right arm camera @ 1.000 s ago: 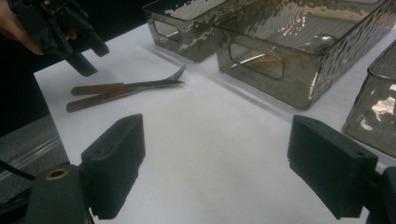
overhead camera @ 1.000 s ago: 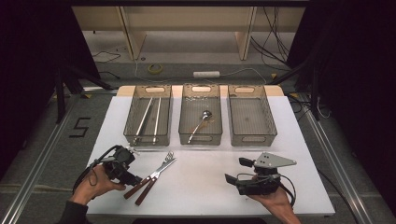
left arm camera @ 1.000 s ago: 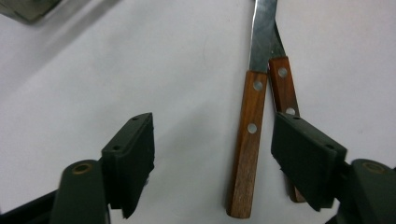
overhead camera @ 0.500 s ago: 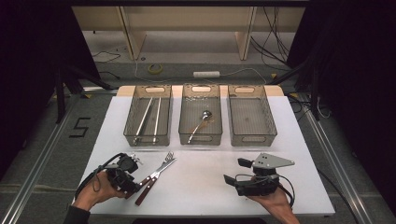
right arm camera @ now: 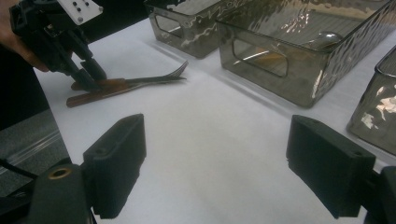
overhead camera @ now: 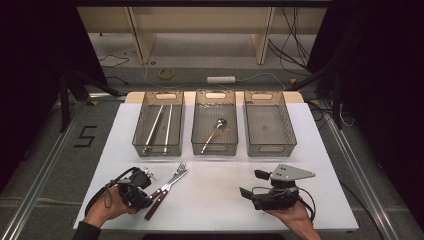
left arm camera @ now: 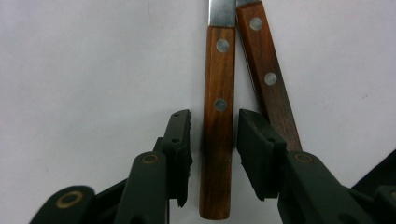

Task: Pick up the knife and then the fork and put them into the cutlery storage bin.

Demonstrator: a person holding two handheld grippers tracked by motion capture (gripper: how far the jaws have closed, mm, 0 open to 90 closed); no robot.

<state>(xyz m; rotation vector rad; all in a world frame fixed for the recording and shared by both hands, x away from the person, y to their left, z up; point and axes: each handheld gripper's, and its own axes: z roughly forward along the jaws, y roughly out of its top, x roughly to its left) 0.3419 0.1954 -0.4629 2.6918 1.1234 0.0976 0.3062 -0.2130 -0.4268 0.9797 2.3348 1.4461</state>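
Presently, findings as follows.
Writing: a dark "5" (overhead camera: 86,136) on the floor left of the bench (overhead camera: 220,200).
Forks (overhead camera: 165,189): two, wooden handles side by side, near-left bench; long axes diagonal, tines toward the middle bin (overhead camera: 215,122).
Left tongs (left arm camera: 212,140): just been closing, straddling one handle, narrow gaps remaining.
Right tongs (right arm camera: 215,163): wide apart, empty.
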